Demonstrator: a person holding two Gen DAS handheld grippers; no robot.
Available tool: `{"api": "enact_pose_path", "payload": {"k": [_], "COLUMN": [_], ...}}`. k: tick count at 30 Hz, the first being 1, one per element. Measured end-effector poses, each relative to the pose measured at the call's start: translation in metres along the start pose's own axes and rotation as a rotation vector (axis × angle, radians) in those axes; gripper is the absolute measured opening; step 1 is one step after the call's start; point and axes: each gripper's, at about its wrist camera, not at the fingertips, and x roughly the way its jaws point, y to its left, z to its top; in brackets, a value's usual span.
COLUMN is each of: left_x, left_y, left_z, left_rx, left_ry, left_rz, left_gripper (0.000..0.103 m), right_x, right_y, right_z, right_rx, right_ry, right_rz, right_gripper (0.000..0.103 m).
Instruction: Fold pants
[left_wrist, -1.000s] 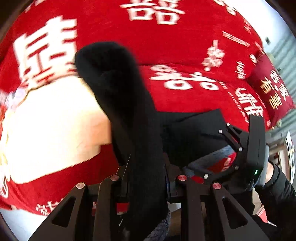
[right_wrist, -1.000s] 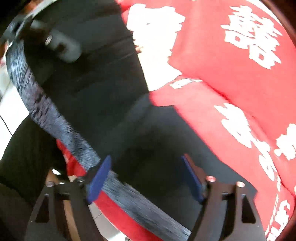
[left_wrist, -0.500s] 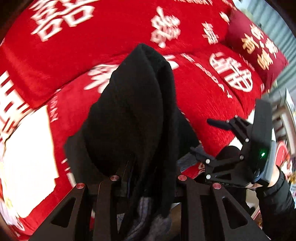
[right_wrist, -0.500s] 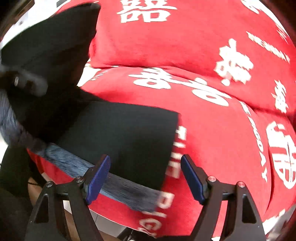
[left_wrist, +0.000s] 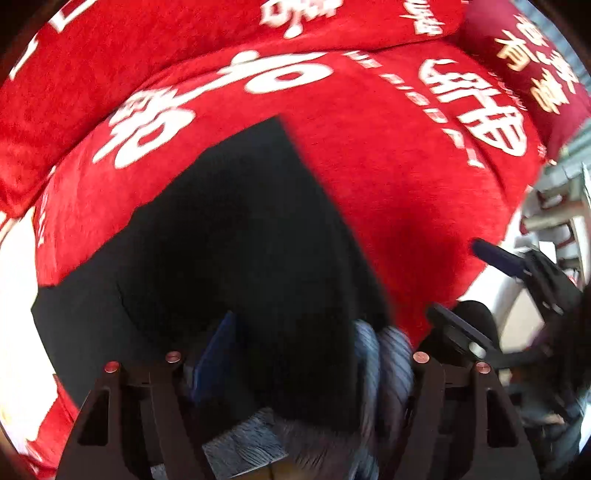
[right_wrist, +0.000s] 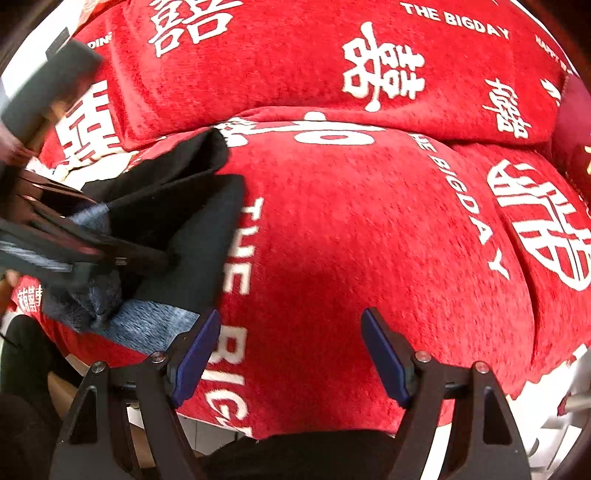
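1. Pants (left_wrist: 240, 236): black, grey-blue waistband; folded on the red cover (left_wrist: 388, 166), near its front edge. Half a second ago they hung bunched above it; now they lie down flat.

2. Your left gripper (left_wrist: 295, 354): jaws opening, fabric between them, pads no longer pinching; earlier clamped on it.

3. Your right gripper (right_wrist: 291, 347): jaws apart, unchanged, empty, over bare cover just right of the pants (right_wrist: 192, 236).

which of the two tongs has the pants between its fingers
The left tongs: black pants sit between its opening fingers. The right tongs stand open over bare red cover.
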Motion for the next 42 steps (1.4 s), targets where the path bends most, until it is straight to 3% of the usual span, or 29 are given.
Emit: {"api": "enact_pose_path", "payload": {"k": [5,6,7,9,10,15,17,18,20,21,22,24,28,31,33,36,37,42], "left_x": [-0.066,-0.077,-0.085,-0.093,-0.092,-0.052,-0.026,-0.014,0.003,0.004,0.004,-0.004,-0.034,-0.038,-0.029,-0.009,-0.001,0.031], "left_y": [-0.005,0.005,0.015,0.043,0.056,0.118,0.130,0.134,0.142,0.145,0.144,0.145,0.155,0.170,0.179,0.195,0.203,0.227], "left_z": [-0.015,-0.022,-0.028,-0.045,-0.052,-0.089,-0.102,-0.105,-0.114,-0.117,-0.114,-0.114,-0.107,-0.086,-0.067,-0.045,-0.042,-0.047], "left_rx": [0.033,0.015,-0.009,-0.071,-0.099,-0.289,-0.316,-0.326,-0.338,-0.350,-0.352,-0.341,-0.350,-0.369,-0.370,-0.417,-0.448,-0.560], "left_ry": [-0.154,-0.188,-0.225,-0.293,-0.299,-0.242,-0.207,-0.182,-0.164,-0.180,-0.184,-0.182,-0.287,-0.312,-0.290,-0.241,-0.221,-0.156], "left_rz": [-0.122,-0.132,-0.120,-0.043,-0.041,-0.006,0.065,0.090,0.110,0.093,0.086,0.080,0.054,0.028,0.007,0.112,0.114,-0.030], "left_gripper": [0.074,0.088,0.100,0.101,0.101,0.101,0.101,0.101,0.103,0.103,0.103,0.103,0.103,0.103,0.103,0.103,0.103,0.103], "right_x": [-0.014,-0.022,-0.037,-0.056,-0.065,-0.051,-0.022,-0.006,0.036,0.046,0.050,0.039,-0.020,-0.041,-0.031,0.017,0.043,0.112], "right_y": [-0.014,-0.015,-0.012,-0.002,0.009,0.085,0.101,0.100,0.080,0.070,0.059,0.053,0.078,0.100,0.112,0.126,0.123,0.093], "right_z": [-0.001,0.001,0.002,0.005,0.007,0.002,-0.002,-0.004,-0.004,-0.005,-0.006,-0.006,0.013,0.043,0.063,0.091,0.102,0.117], "right_rx": [0.049,0.056,0.060,0.024,-0.012,-0.273,-0.304,-0.290,-0.180,-0.126,-0.053,-0.015,-0.180,-0.224,-0.272,-0.321,-0.297,-0.150], "right_ry": [-0.024,-0.046,-0.087,-0.146,-0.171,-0.117,-0.053,-0.017,0.102,0.143,0.169,0.148,-0.053,-0.149,-0.149,-0.115,-0.075,0.098], "right_rz": [-0.047,-0.042,-0.007,0.059,0.095,0.243,0.264,0.241,0.108,0.106,0.165,0.184,0.044,0.111,0.164,0.109,0.085,0.107], "right_gripper": [0.081,0.081,0.081,0.081,0.082,0.083,0.083,0.083,0.085,0.094,0.094,0.094,0.094,0.095,0.095,0.095,0.095,0.095]}}
